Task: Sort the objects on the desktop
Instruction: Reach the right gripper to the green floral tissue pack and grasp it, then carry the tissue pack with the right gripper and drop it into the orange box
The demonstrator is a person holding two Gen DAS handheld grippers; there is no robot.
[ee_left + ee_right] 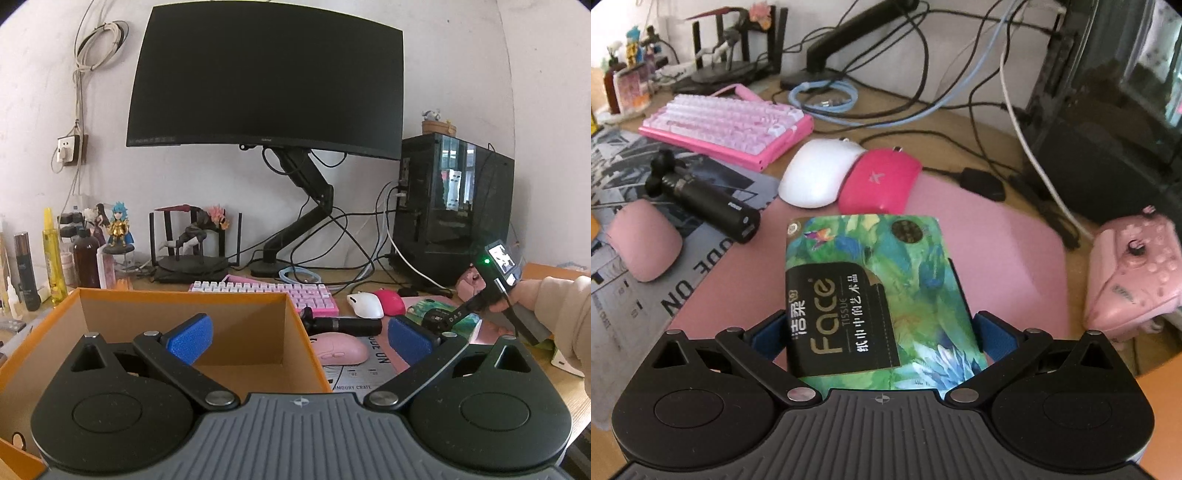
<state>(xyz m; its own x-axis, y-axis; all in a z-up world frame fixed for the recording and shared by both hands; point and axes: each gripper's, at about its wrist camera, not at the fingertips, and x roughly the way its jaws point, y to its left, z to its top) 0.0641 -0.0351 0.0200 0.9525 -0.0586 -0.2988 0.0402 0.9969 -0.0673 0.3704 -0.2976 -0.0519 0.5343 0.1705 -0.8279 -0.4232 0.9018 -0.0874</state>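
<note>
The tissue pack (882, 299) hides most of both blue pads (991, 334) and runs under the right gripper's (881, 334) body at its near end. In the left wrist view the orange box's (295, 332) near-left corner is cut off, and its floor sits partly behind the left gripper (299, 336). Bottle labels (26, 273) at the desk's left edge are too small to read.

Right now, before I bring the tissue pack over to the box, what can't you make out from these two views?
- Orange box floor: left wrist view, hidden by the open left gripper.
- Tissue pack near end: right wrist view, under the right gripper body.
- Pad contact: blue pads mostly behind the pack.
</note>
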